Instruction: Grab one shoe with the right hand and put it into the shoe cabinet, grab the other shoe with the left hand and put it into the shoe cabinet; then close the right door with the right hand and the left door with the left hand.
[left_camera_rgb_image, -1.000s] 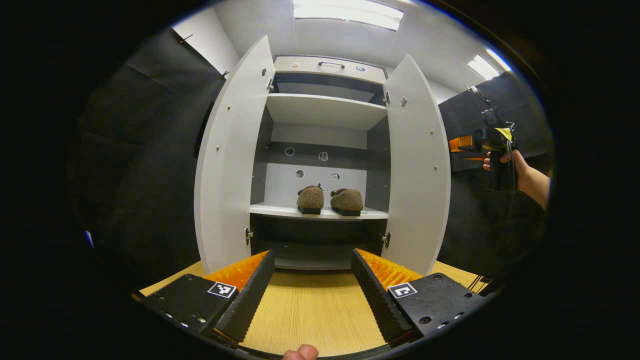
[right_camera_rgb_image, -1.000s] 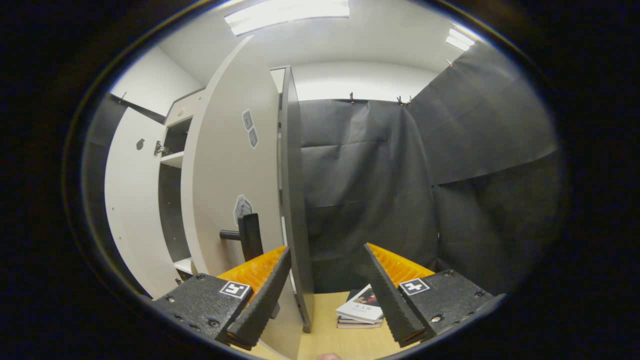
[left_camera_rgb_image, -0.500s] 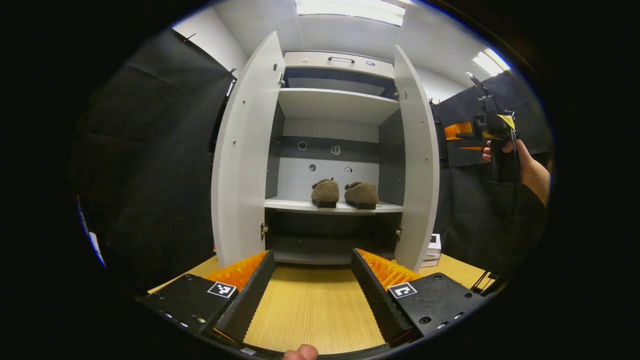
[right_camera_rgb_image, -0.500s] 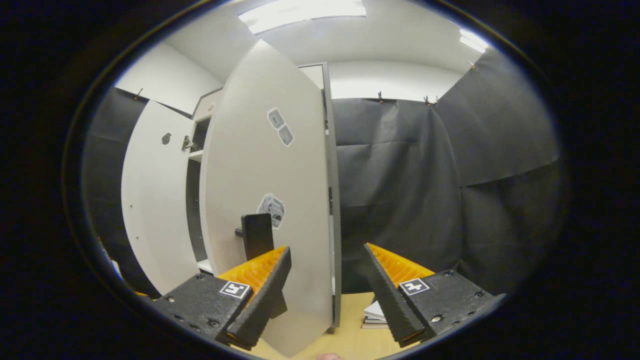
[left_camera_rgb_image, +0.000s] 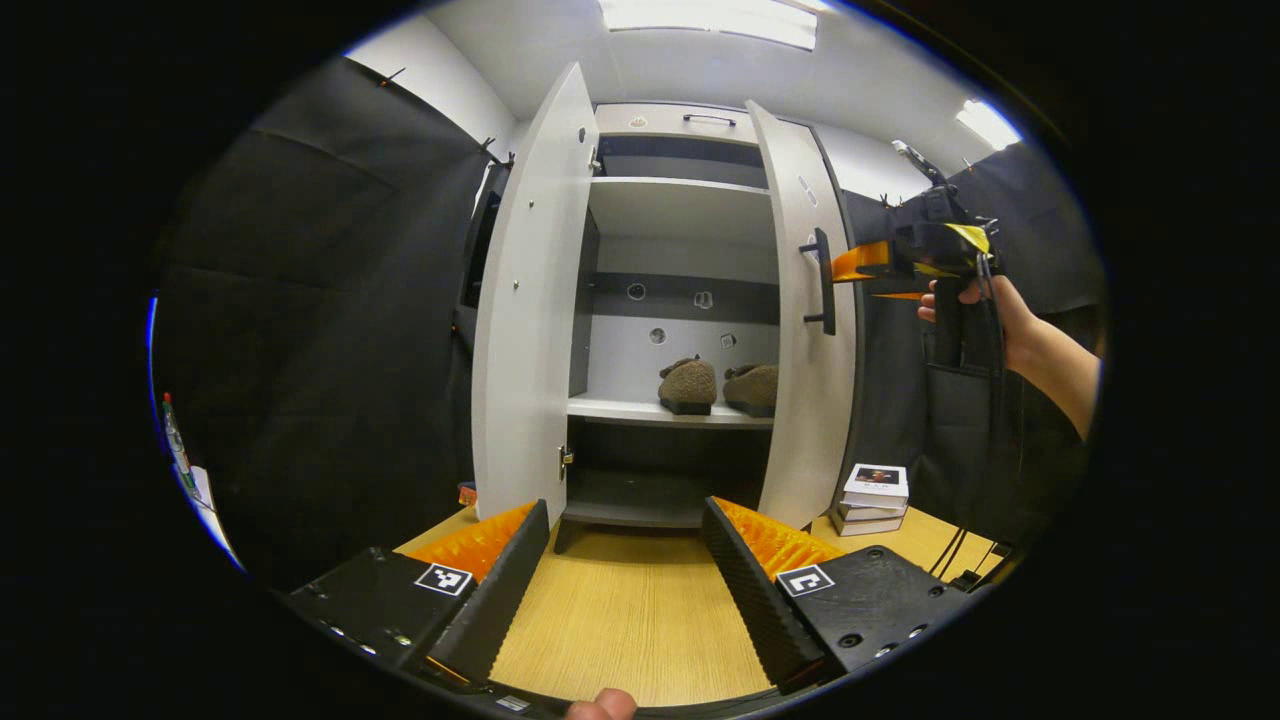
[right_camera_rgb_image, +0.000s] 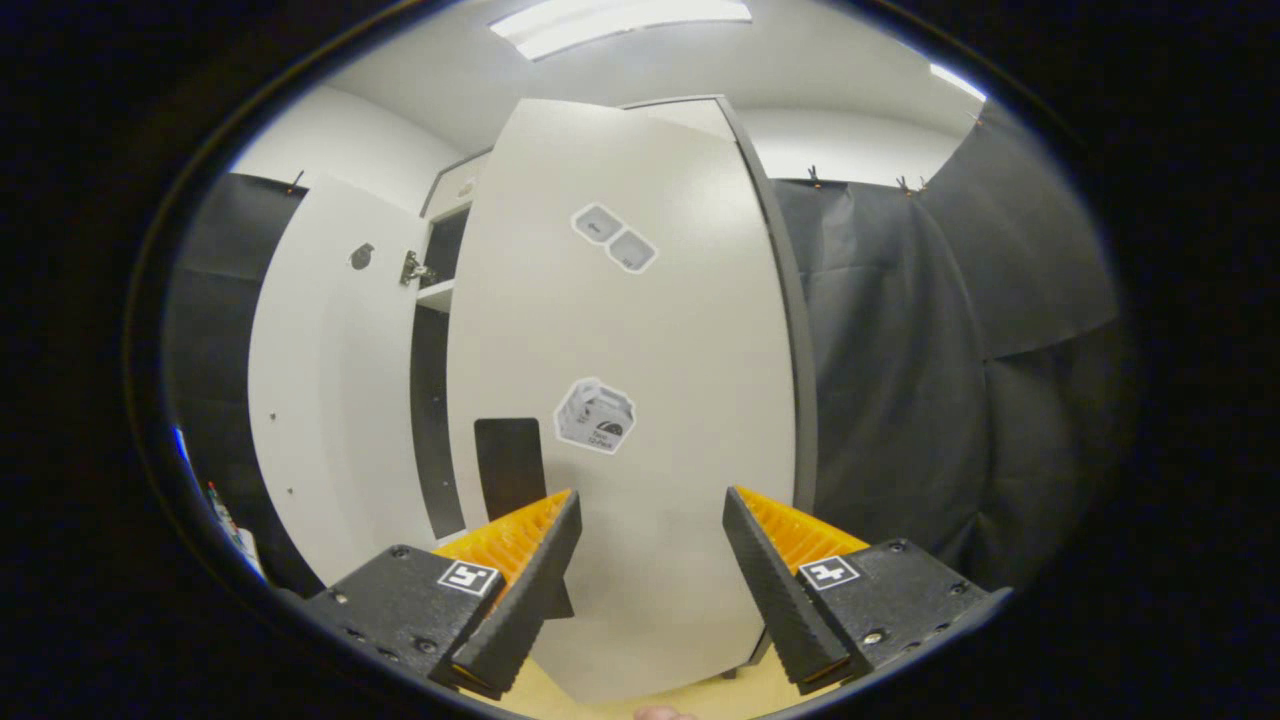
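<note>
Two brown fuzzy shoes (left_camera_rgb_image: 688, 385) (left_camera_rgb_image: 755, 388) sit side by side on the middle shelf of the white shoe cabinet (left_camera_rgb_image: 680, 205). The left door (left_camera_rgb_image: 525, 300) stands wide open. The right door (left_camera_rgb_image: 805, 400) is swung about halfway in and partly covers the right shoe. My right gripper (left_camera_rgb_image: 862, 270), held in a hand, is at the door's outer face beside its black handle (left_camera_rgb_image: 820, 282). In the right gripper view that door (right_camera_rgb_image: 640, 330) is close ahead, the handle (right_camera_rgb_image: 510, 465) sits by my left finger, and the right gripper (right_camera_rgb_image: 650, 560) is open. My left gripper (left_camera_rgb_image: 625, 560) hangs open over the wooden floor (left_camera_rgb_image: 620, 620).
A short stack of books (left_camera_rgb_image: 875, 487) lies on the floor just right of the cabinet. Black cloth walls (left_camera_rgb_image: 330, 330) close in on both sides. Cables (left_camera_rgb_image: 950, 555) trail at the lower right. A thumb tip (left_camera_rgb_image: 600, 705) shows at the bottom edge.
The right door has swung from wide open to about half shut, with my right gripper following its outer face. My left gripper has drawn back from the cabinet and shifted left.
</note>
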